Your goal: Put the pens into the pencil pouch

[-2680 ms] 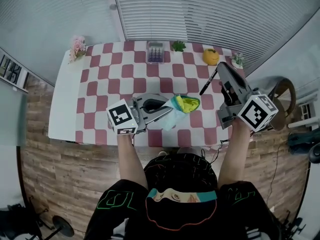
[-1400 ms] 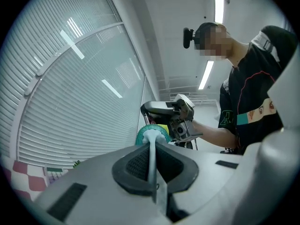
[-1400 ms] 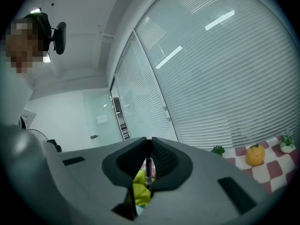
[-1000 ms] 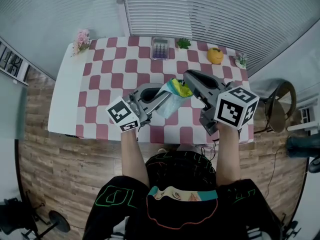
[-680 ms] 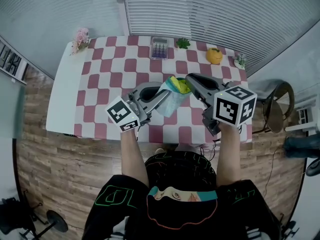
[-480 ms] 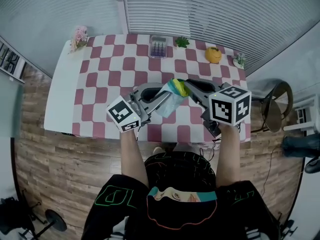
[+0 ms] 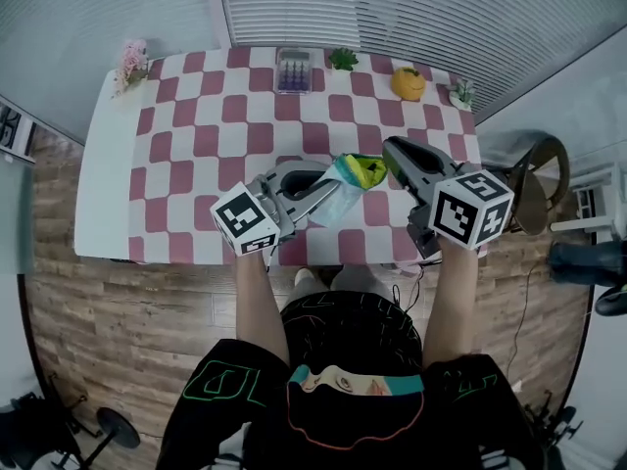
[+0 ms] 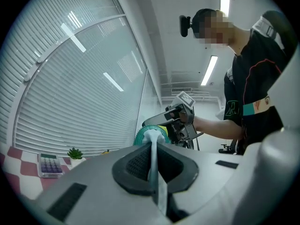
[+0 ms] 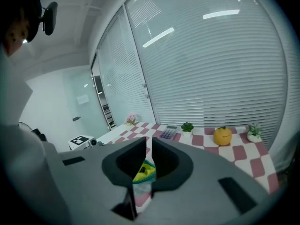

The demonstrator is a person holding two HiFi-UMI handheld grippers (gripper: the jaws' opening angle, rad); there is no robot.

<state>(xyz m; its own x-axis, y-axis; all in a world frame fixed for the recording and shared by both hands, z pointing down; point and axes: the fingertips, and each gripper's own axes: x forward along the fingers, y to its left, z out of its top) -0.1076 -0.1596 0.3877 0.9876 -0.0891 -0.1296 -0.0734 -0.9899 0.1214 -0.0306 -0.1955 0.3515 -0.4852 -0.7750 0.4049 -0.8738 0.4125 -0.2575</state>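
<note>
Two claws above a checked table (image 7: 196, 125).

Left claw (image 7: 326, 193): closed tight on the pale edge of the pouch (image 7: 353, 174). The pouch rises from its tips, its teal and yellow mouth gaping.

Right claw (image 7: 393, 148): jaws a narrow gap apart, nothing between them. The pouch mouth sits just beyond and below its tips.
</note>
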